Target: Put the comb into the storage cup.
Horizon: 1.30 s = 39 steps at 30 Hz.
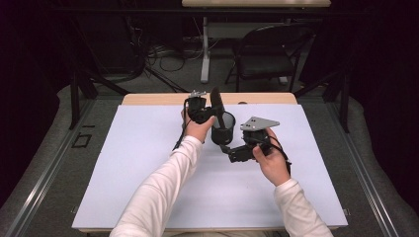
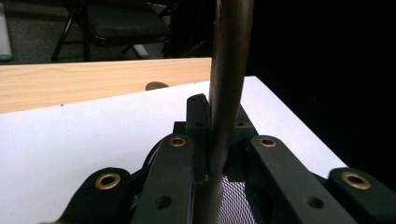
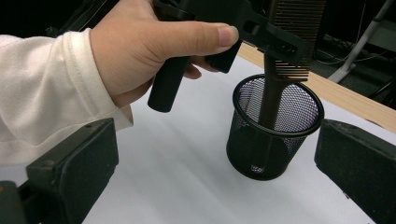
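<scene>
Bright, even light on the white table (image 1: 148, 163), dark surroundings, and blurred near tongs in both gripper views

My table (image 1: 148, 99) has a pale wooden top, and most of it lies under a big white sheet (image 1: 138, 163) that leaves a strip of wood bare along the far edge. On that sheet, near the far middle, my black mesh cup (image 1: 223, 129) stands upright with its base flat on the white. On the bare wooden strip, touching the sheet's far edge, sits one small dark round spot (image 1: 242, 103), too small for me to tell what it is.
</scene>
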Available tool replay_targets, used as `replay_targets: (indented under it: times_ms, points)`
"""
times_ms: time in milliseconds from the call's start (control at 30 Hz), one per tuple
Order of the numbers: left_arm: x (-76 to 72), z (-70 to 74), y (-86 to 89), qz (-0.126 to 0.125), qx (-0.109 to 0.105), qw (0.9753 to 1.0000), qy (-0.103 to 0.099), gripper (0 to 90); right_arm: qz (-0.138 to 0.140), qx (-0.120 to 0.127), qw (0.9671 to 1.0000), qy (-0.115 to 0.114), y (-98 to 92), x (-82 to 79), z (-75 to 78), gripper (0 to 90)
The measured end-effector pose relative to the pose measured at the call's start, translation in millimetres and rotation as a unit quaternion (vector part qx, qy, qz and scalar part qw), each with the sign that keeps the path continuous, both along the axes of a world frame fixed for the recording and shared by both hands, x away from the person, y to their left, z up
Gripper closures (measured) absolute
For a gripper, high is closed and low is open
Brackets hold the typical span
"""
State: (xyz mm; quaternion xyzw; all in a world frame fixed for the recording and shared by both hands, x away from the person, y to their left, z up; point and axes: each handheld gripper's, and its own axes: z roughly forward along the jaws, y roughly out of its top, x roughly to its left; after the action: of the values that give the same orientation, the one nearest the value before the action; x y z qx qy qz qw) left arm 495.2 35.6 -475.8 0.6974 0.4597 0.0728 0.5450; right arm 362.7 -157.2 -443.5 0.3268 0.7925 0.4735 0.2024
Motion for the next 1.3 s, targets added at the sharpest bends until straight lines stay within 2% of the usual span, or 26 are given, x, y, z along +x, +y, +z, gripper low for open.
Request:
replay_targets:
  times_ms: [533,833,1300]
  points:
    - [1.4,-2.3,5.5,0.008,-0.003,0.9999,0.007,83.3,0.000,0.000,1.0000,0.000,-0.1,0.0,0.0,0.0]
    - [3.2,-5.3,13.1,0.021,-0.005,0.9996,0.019,82.8,0.000,-0.002,1.0000,0.000,0.5,0.0,-0.3,0.0]
    - [4.8,-9.1,19.7,0.033,-0.006,0.9991,0.025,81.5,-0.001,-0.005,1.0000,0.000,0.5,-0.2,-0.8,0.0]
